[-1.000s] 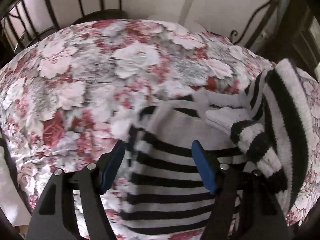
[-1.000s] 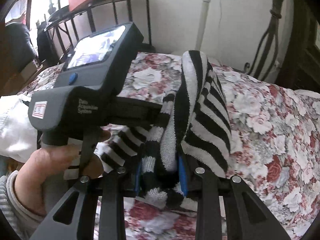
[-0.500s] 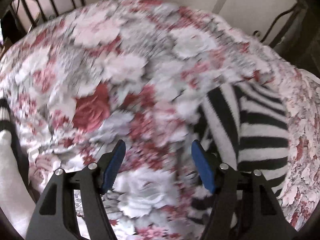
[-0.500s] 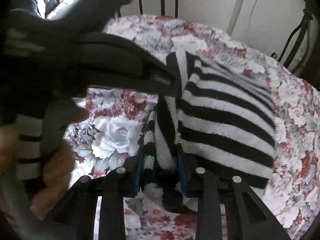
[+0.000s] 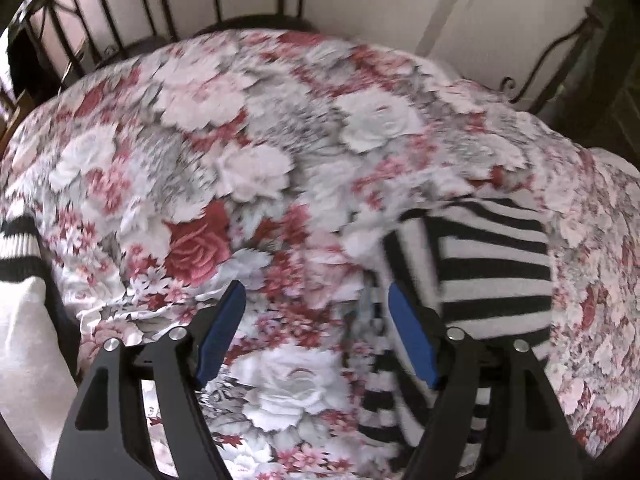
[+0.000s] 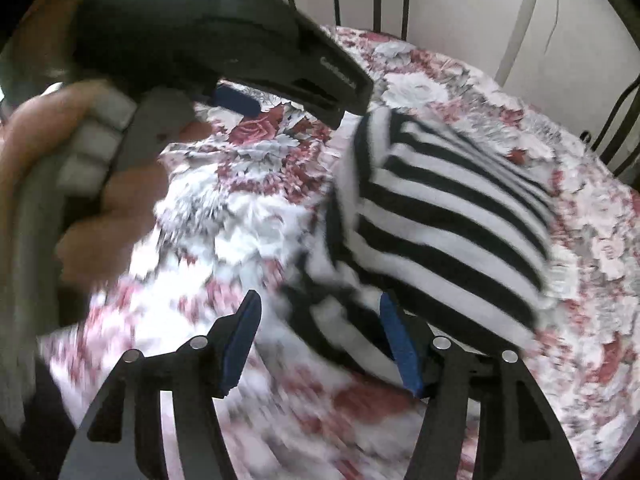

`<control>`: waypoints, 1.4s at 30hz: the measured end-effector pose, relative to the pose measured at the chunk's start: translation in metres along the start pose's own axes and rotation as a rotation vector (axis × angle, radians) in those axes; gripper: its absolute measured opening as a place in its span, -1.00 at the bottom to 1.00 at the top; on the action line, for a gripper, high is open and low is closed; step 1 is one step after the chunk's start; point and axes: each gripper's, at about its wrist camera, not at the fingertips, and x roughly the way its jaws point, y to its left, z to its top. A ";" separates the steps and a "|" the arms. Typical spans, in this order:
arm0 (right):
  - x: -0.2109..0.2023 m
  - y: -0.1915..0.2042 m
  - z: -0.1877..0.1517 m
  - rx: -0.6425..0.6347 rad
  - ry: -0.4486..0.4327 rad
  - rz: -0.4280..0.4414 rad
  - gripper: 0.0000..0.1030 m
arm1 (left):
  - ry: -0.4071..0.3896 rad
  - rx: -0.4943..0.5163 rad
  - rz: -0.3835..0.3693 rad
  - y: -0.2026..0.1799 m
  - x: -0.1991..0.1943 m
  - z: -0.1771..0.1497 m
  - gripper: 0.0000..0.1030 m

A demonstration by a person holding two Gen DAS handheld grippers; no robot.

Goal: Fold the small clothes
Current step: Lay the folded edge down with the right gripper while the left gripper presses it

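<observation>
— On the floral cloth (image 5: 256, 168), where exactly is the garment sitting?

— Your striped garment (image 6: 448, 216) lies folded on the flowered cloth, black and white bands running across it. Seen from your right wrist, its bunched near edge reaches down between the fingers of the right tongs (image 6: 320, 340). Seen from your left wrist, the same garment is off to the right, partly behind the right-hand finger.

— Are my right tongs gripping it?

— No. Their jaws have just been opening. The fabric sits between the blue pads (image 6: 396, 340), close against the right-hand one, with a clear gap to the left-hand one. The view is blurred there, so I cannot tell whether the cloth brushes that right-hand pad.

— And the left tongs (image 5: 316, 328)?

— Released too, spread wide, having just opened a little further. Only flowered cloth shows between them. From the right wrist you see them above and left of the garment, with your hand (image 6: 92, 184) wrapped round the handle.

— Anything else nearby?

— Dark metal bars (image 5: 160, 4) stand behind the cloth, against a pale wall.
</observation>
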 end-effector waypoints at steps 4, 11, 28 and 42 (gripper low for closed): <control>-0.029 -0.052 -0.009 0.137 -0.073 -0.037 0.06 | -0.011 0.094 -0.054 -0.035 -0.012 -0.008 0.46; 0.002 -0.130 0.015 0.462 -0.066 -0.054 -0.51 | 0.055 0.251 0.011 -0.076 0.014 -0.043 0.54; 0.071 -0.122 0.014 0.366 -0.005 -0.132 -0.48 | 0.218 0.032 -0.041 -0.027 0.083 -0.044 0.92; 0.068 -0.082 -0.059 0.240 0.170 -0.119 -0.22 | 0.214 0.201 0.074 -0.046 0.058 -0.088 0.92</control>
